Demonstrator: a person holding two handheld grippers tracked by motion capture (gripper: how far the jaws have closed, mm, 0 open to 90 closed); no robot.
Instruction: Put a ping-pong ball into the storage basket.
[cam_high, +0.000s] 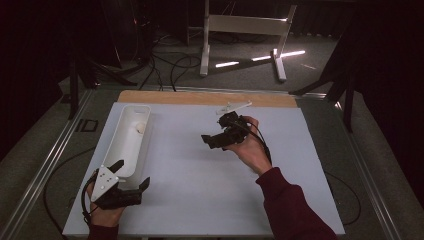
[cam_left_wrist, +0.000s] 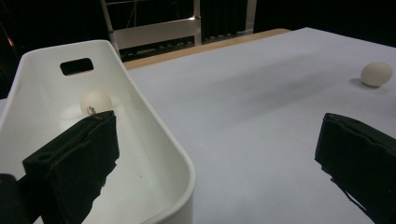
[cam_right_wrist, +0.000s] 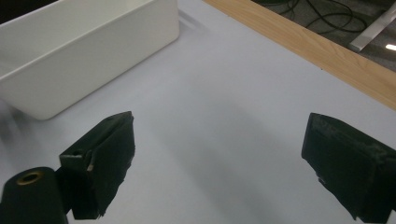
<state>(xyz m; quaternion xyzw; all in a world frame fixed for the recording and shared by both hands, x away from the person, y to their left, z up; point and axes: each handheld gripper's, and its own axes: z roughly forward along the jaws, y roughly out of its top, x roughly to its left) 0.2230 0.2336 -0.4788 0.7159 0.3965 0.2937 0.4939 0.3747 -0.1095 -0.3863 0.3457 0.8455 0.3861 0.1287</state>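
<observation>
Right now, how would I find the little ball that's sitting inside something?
Start at the big white table and look along its left side for the long white tub. Near the tub's far end, below its handle slot, lies a small white ball. Unlike the other ball, lying loose on the bare table, this one sits within walls.

glossy white plastic bin (cam_left_wrist: 154, 140)
</observation>
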